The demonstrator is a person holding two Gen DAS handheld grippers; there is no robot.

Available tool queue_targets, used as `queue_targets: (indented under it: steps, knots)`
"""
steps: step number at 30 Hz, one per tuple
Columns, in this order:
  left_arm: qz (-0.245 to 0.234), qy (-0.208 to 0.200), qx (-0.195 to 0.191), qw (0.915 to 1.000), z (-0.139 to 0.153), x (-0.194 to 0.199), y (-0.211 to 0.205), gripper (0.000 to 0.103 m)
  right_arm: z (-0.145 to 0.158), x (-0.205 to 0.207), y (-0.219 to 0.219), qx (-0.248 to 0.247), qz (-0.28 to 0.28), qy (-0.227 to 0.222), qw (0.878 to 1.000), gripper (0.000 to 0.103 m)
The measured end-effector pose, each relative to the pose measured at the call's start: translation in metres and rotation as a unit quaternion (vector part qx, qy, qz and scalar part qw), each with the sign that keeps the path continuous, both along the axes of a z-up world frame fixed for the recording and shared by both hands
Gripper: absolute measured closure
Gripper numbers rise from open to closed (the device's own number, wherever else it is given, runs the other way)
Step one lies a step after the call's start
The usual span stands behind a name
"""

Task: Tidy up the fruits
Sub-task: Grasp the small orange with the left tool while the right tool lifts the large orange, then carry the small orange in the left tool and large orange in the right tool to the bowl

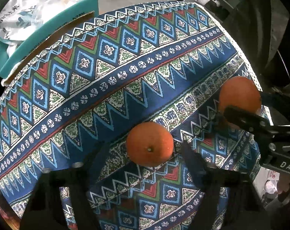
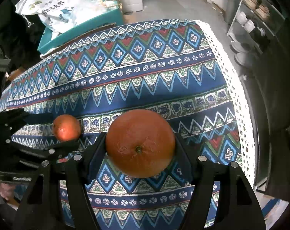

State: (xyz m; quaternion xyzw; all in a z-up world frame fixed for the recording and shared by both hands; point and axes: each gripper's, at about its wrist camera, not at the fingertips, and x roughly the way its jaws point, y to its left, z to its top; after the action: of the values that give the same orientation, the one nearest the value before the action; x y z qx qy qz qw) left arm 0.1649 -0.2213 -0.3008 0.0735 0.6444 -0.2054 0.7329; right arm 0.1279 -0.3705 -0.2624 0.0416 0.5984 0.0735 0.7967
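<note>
Since both oranges are round, firm and waxy-skinned, I'd expect them to roll or squirt out if pinched off-centre; best hold is across the widest part, pads opposite each other, moderate squeeze. Weight looks modest, rind gives a little, bruising risk low.

Right gripper (image 2: 140, 143): jaws sit either side of the big orange (image 2: 140, 142), pads touching its flanks at about the equator. Reads as gripping it. Can't tell whether it's lifted or resting on the cloth (image 2: 145, 88). Stem scar faces the camera.

Left gripper (image 1: 145, 151): fingers spread wide, small orange (image 1: 149, 146) between the tips, gaps visible on both sides in the left view. Open, not holding. From the right view, that orange (image 2: 66, 127) sits between the left fingers (image 2: 39, 117) on the cloth.

Looks: both deep orange, pebbled glossy skin, small greenish stem button on each. No cuts or soft spots visible. One appears larger, but lens and distance may account for that.

Position: both near the cloth's near-right part, side by side, well apart from the teal box (image 2: 78, 28) at the far left edge. No bowl or tray is visible, so the destination is unclear.

Risk: closing left too high on the fruit could pop it out and off the edge.
</note>
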Motion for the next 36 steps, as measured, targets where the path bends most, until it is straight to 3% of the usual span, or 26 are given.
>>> queue_targets:
  steps: [3,10,19,36]
  knots:
    - [-0.003,0.012,-0.019,0.9997,-0.004,0.002,-0.001,0.054,0.001,0.002,0.004,-0.001,0.004,0.001,1.0,0.034]
    - [-0.016,-0.024,-0.008,0.9996,0.007,-0.005,0.001,0.055,0.007,0.005,0.02,-0.002,0.019,-0.007,1.0,0.034]
    - [0.0,-0.068,-0.02,0.9975,0.055,-0.013,0.026,0.055,0.03,0.002,0.036,0.0,0.033,-0.035,0.999,0.034]
    - [0.018,-0.154,-0.017,0.9878,0.14,-0.061,0.093,0.055,0.108,-0.013,0.093,0.022,0.088,-0.109,0.99,0.034]
